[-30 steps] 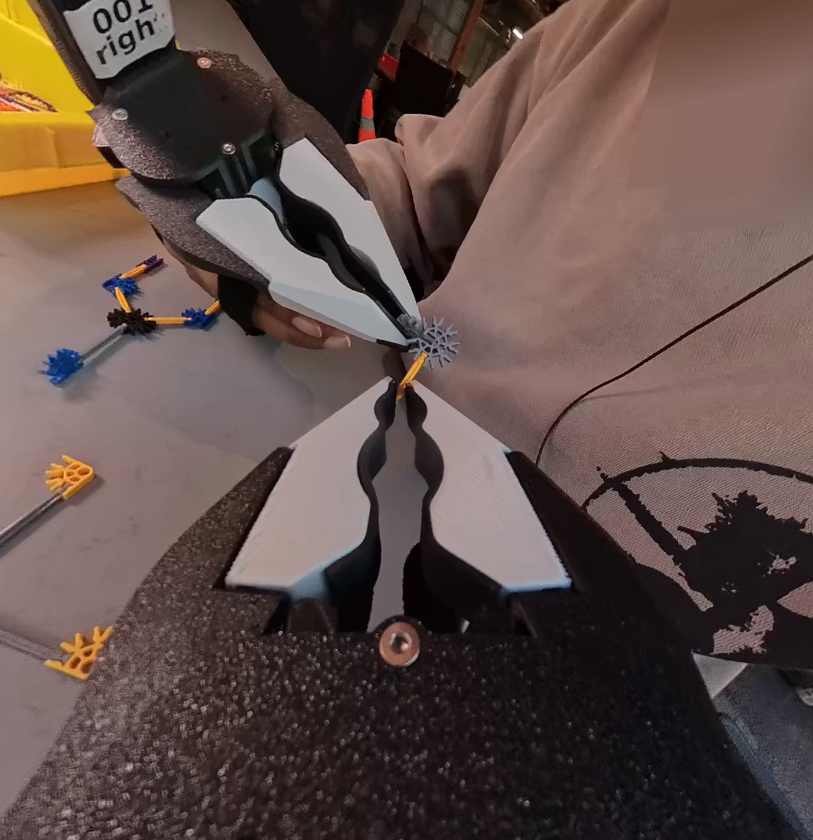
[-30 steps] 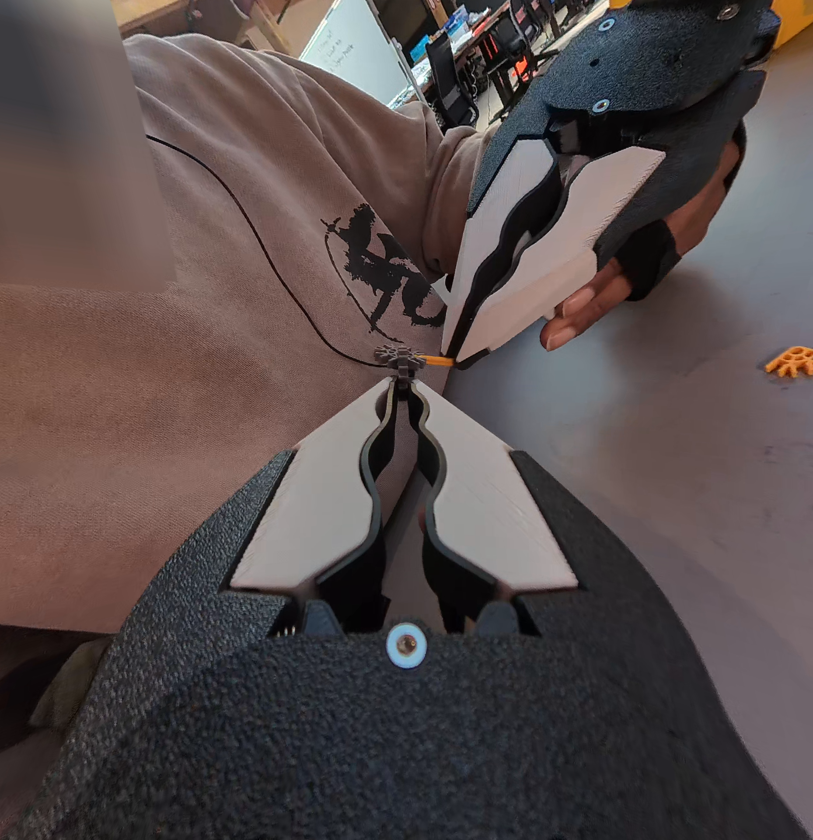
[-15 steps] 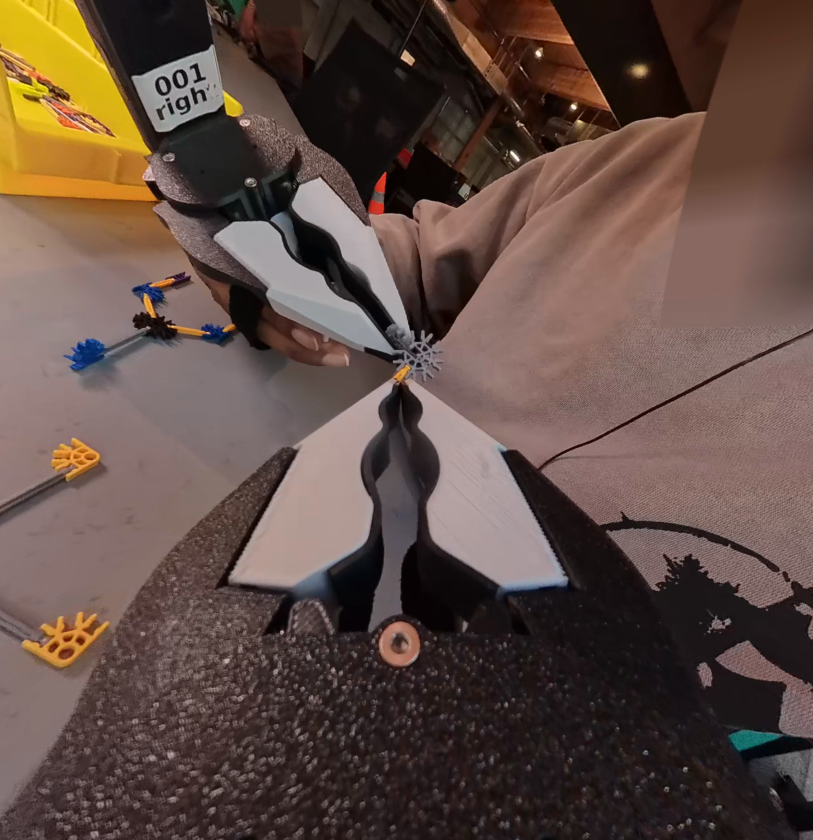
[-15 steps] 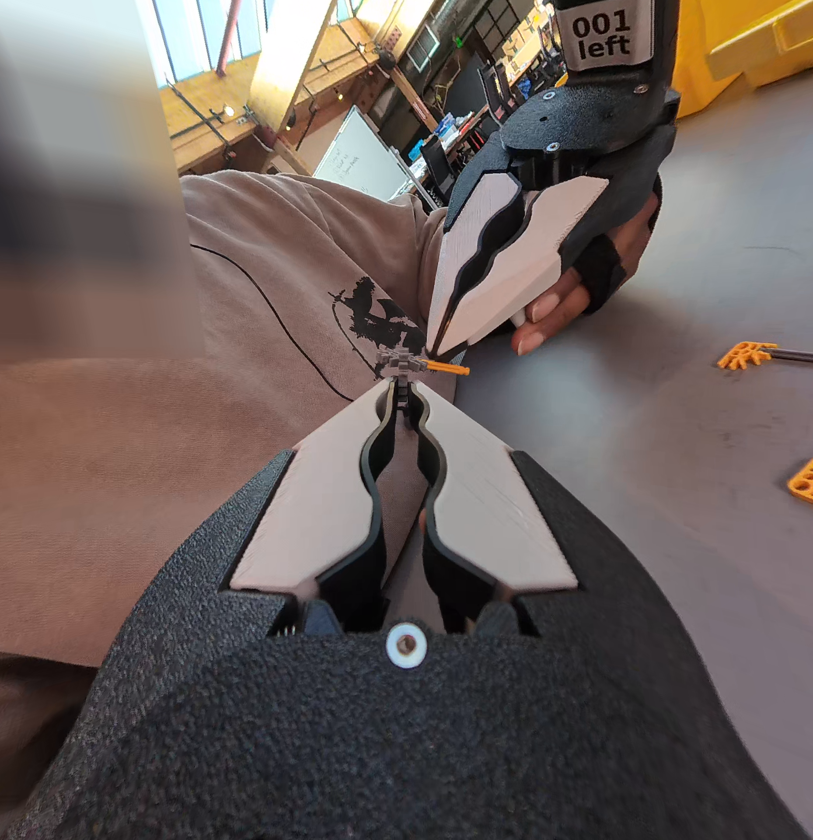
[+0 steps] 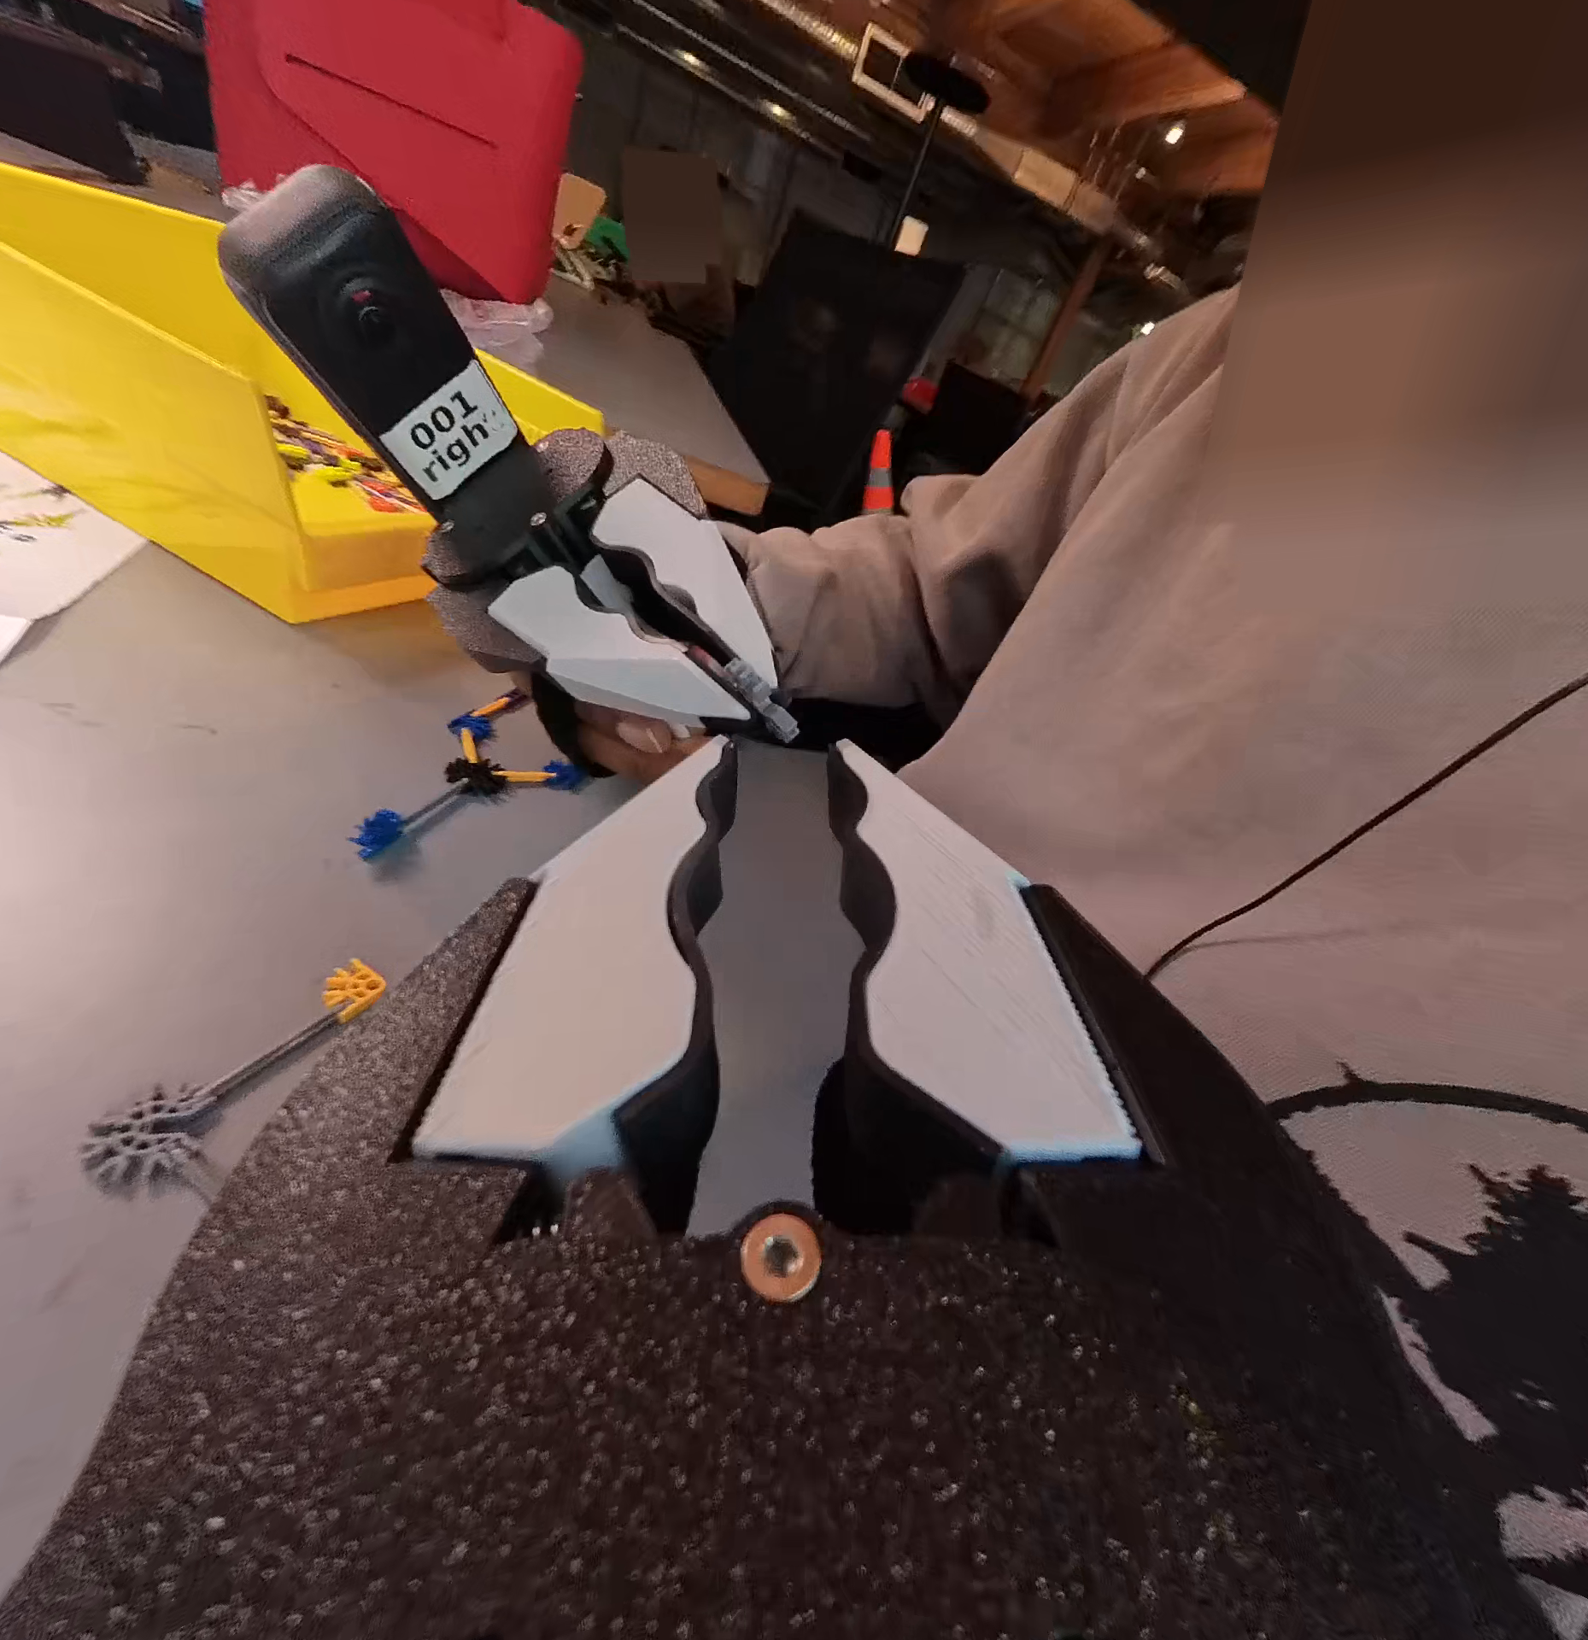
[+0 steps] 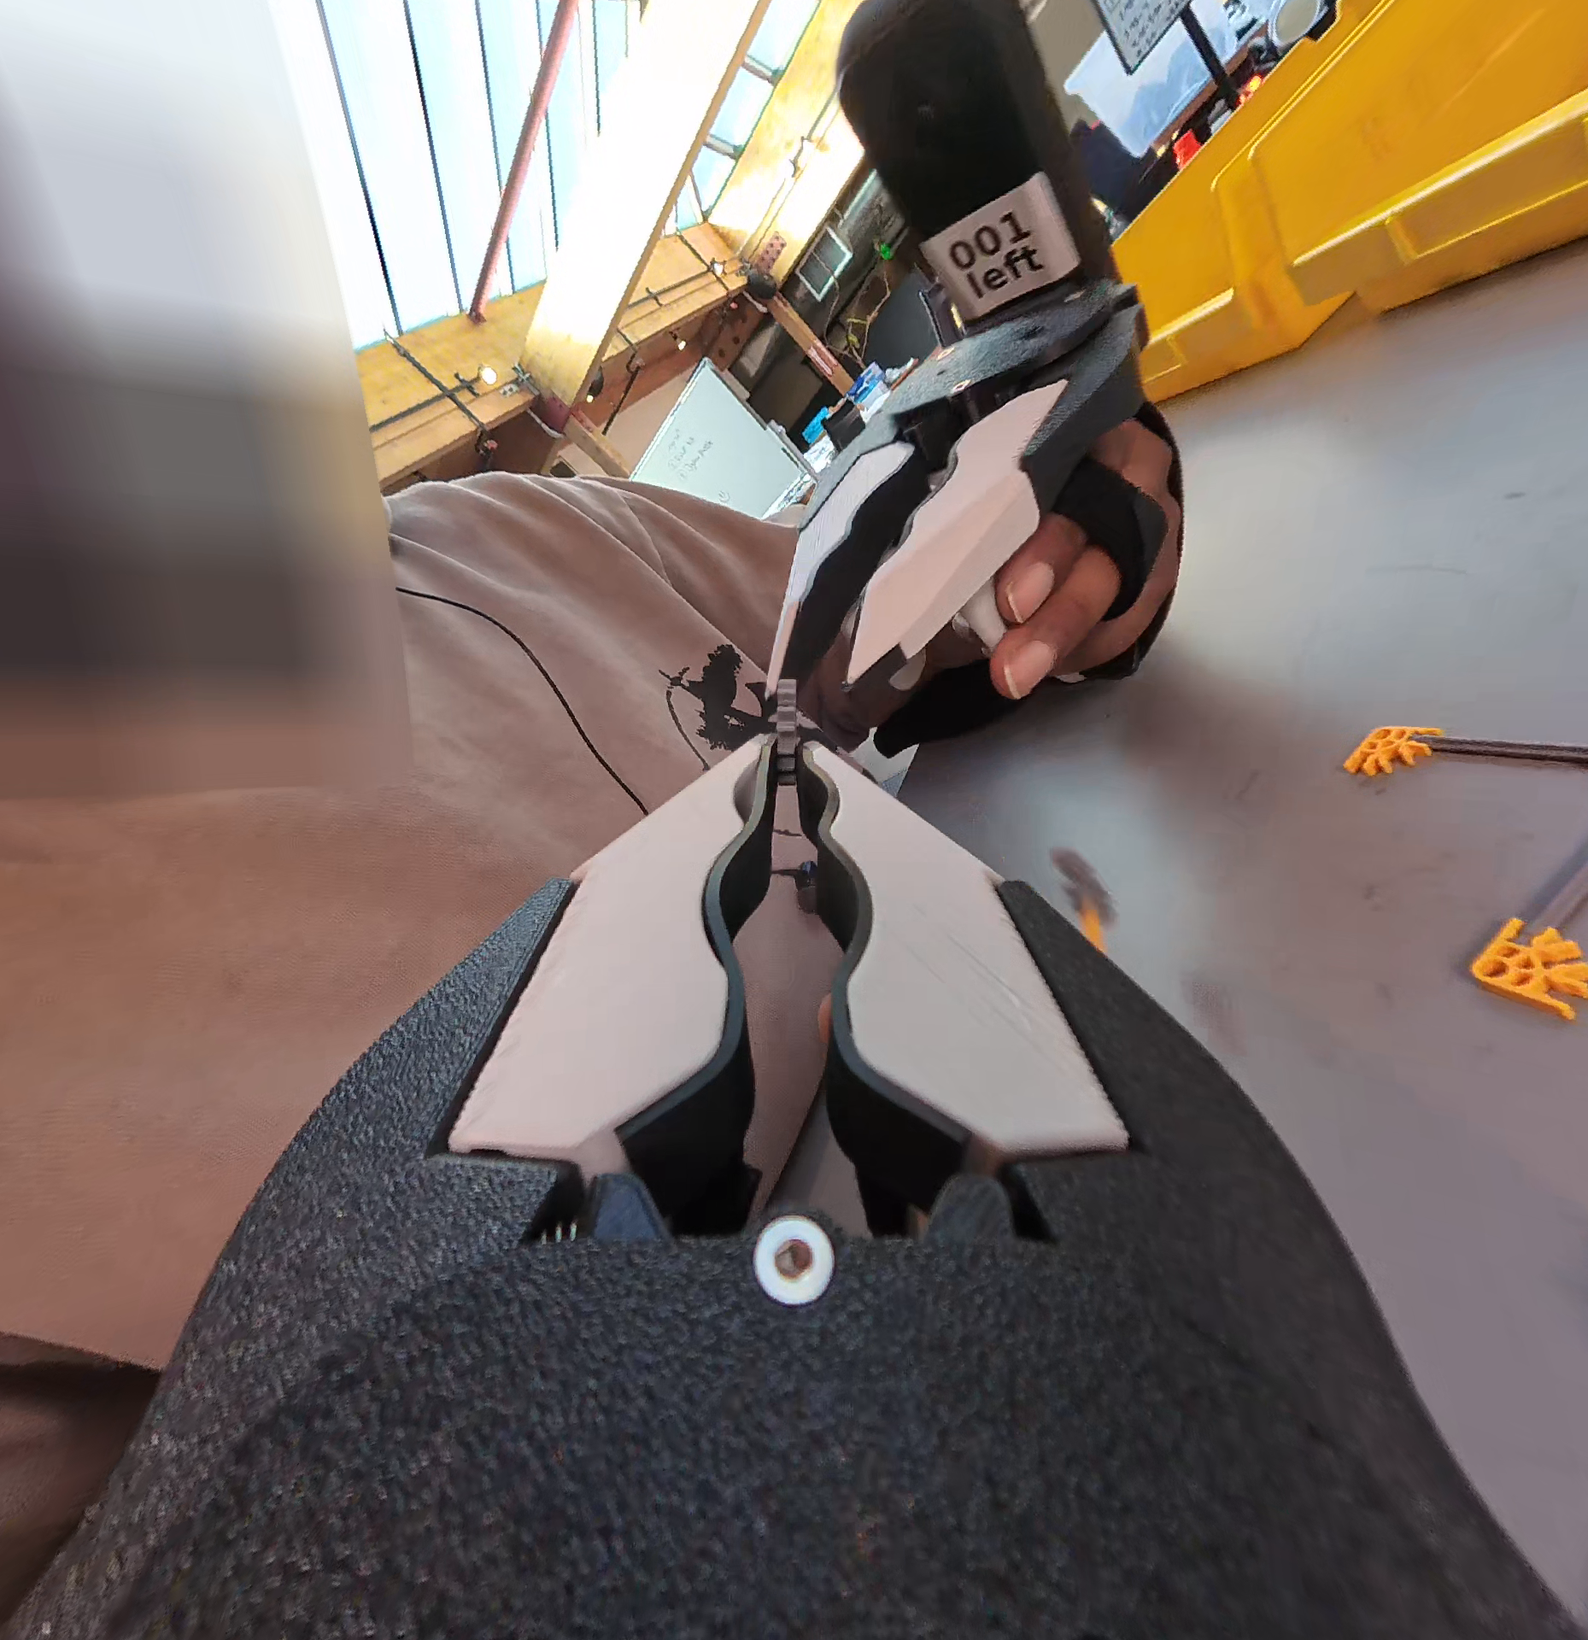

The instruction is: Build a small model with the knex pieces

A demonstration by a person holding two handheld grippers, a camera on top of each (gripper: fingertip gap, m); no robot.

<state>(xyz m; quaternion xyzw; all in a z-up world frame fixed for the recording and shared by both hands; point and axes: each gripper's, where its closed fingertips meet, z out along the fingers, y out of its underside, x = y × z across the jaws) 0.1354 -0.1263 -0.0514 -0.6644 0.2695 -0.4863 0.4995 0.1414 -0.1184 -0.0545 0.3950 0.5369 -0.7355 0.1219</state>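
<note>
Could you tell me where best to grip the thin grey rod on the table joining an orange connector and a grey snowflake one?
Grip the thin grey rod at its bare middle, between the orange fan-shaped connector and the grey snowflake connector. It lies flat on the grey table, so I'd come from above, jaws across it.

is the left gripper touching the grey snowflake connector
Apart. In the left wrist view the left gripper stands open with nothing between its fingertips, while the grey snowflake connector sits clamped in the right gripper just beyond them.
</note>
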